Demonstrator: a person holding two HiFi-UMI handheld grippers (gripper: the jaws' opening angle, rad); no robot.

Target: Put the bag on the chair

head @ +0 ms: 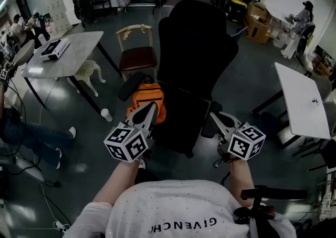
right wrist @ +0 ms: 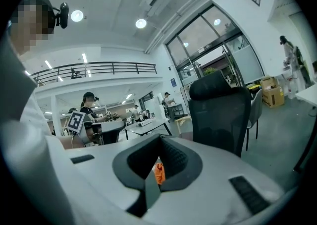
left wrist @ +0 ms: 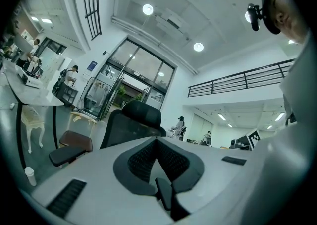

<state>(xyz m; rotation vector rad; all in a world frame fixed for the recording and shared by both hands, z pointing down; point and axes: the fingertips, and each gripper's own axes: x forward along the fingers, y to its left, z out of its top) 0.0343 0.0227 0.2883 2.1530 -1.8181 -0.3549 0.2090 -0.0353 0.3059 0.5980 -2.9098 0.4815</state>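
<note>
Grey floor spreads under everything, with one bench at far left and one paper cup beside its leg. One orange bag lies on the floor against the left flank of the one black office chair, its long axis seemingly running away from me. My left tool, pinched fully together and empty, points straight at it and is clearly the nearer. My right tool sits across the chair's base, its pads a narrow slit apart, gripping nothing. A second bench stands at the right.
</note>
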